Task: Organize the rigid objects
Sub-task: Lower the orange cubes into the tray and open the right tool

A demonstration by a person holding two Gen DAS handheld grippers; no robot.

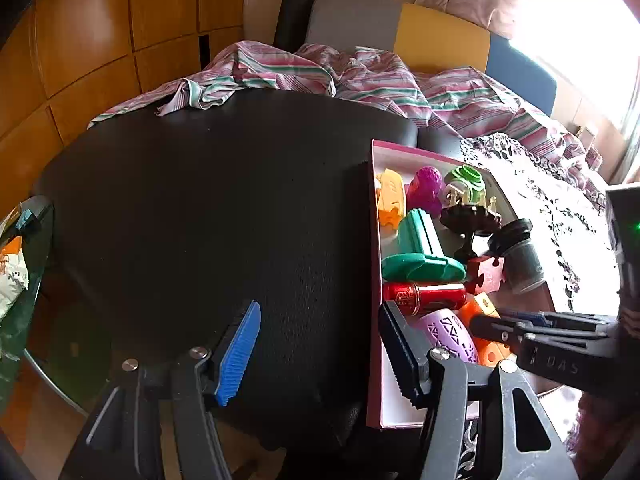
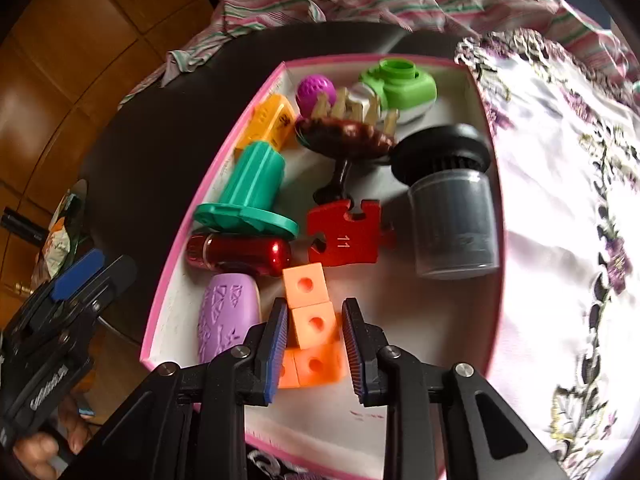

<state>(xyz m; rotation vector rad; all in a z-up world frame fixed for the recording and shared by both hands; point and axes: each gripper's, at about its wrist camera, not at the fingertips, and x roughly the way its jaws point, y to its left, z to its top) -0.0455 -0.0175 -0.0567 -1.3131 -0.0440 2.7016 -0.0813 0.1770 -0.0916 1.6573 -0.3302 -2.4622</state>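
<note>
Several rigid toys are gathered in a pink-rimmed box (image 2: 208,208) on the worktop (image 1: 200,200). The orange linked cubes (image 2: 314,324) are straddled by the right gripper (image 2: 316,344), its jaws spread at either side, contact unclear. The left gripper (image 1: 320,344) is held spread wide over the box's left wall, nothing gripped

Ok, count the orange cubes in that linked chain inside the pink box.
3 whole cubes show. One sits beside the red puzzle piece, one lies between the right claw's fingers, one lies nearest the camera. A further orange piece shows at left; more may be hidden.
</note>
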